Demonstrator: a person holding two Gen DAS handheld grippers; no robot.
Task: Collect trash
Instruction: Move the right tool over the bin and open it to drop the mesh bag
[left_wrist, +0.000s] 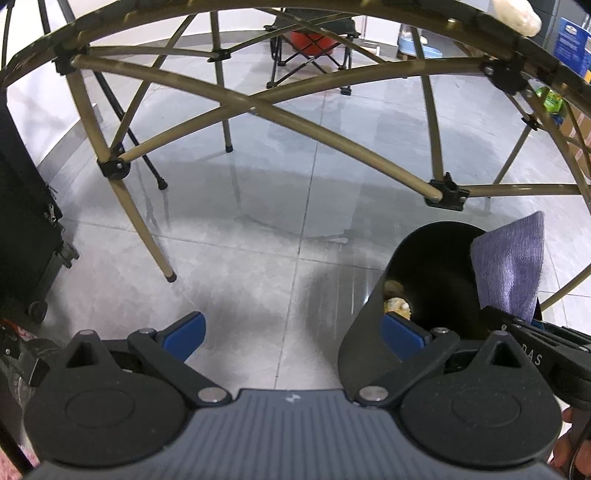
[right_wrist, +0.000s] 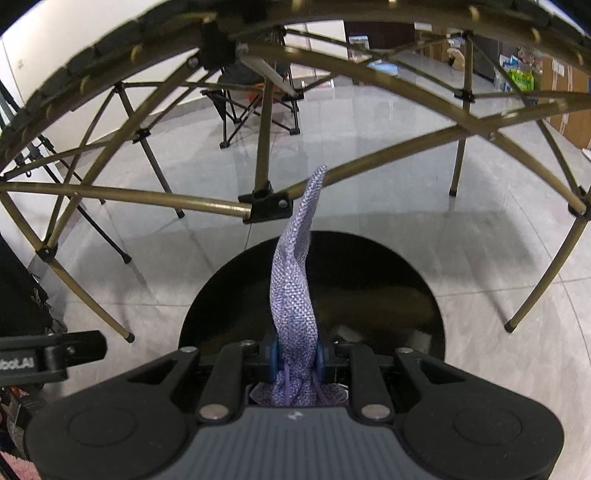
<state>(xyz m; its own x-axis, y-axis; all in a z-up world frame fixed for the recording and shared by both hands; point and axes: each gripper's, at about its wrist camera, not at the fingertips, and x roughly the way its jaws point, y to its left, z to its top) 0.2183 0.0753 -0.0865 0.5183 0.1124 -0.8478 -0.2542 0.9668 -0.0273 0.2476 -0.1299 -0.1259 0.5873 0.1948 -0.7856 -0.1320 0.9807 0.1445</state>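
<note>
My right tool (right_wrist: 295, 360) pinches the lilac woven cloth (right_wrist: 293, 295) over the round black bin (right_wrist: 424, 295); left tool (left_wrist: 293, 334) open. I'd release centred.

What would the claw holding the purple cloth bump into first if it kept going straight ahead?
Probably the black trash bin. The right gripper, shut on the purple cloth, sits right at the bin's open mouth, pointing across it. Beyond stand the folding table's legs, but depth is hard to judge.
</note>
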